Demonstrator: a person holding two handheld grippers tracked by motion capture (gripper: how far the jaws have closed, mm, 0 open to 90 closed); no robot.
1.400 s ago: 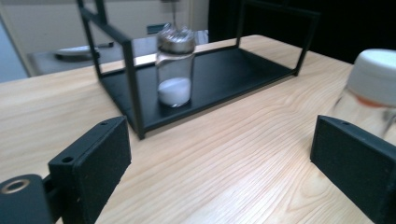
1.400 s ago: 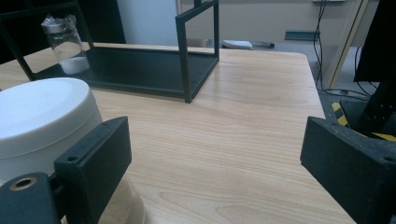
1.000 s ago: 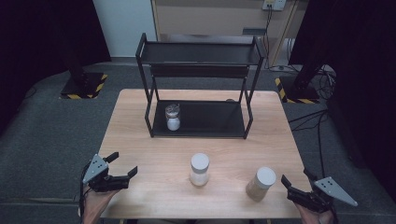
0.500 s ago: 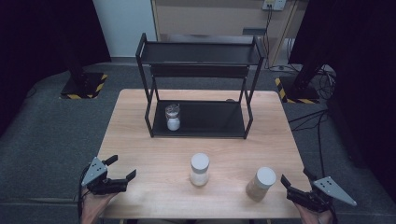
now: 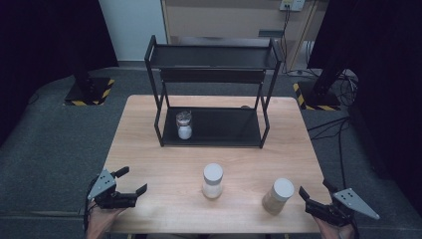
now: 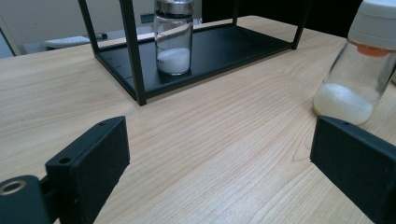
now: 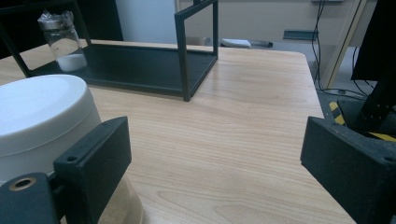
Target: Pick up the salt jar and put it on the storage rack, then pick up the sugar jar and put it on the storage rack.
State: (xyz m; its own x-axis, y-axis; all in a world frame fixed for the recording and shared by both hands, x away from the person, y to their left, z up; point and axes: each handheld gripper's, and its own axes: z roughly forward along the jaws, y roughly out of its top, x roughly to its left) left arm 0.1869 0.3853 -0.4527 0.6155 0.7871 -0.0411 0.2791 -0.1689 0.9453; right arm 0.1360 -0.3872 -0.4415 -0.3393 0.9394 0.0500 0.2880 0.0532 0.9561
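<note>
Three jars: one [image 5: 184, 125] on the rack [image 5: 214, 134]'s lower shelf, two on the table [image 5: 149, 129], middle [image 5: 212, 180] and right [image 5: 277, 196]. Left gripper [image 5: 133, 181] at near-left edge, jaws wide, empty. Right gripper [image 5: 313, 189] wide, just beside right jar.

A lab-style recording space, set up for staged tabletop work rather than any home or kitchen. A light wooden table [image 5: 164, 149] stands alone on grey carpet [image 5: 45, 144], ringed by black curtains [image 5: 378, 59] that close off both sides. Heavy stand bases marked with yellow-and-black hazard tape [image 5: 89, 92] sit on the floor at left and right, and loose cables [image 5: 343, 134] run from a wall socket [image 5: 292, 4] across the floor. On the table, a bare black metal rack [image 5: 214, 94] and three plain sample jars [image 5: 213, 180] are spaced neatly apart, with no clutter beside them.
</note>
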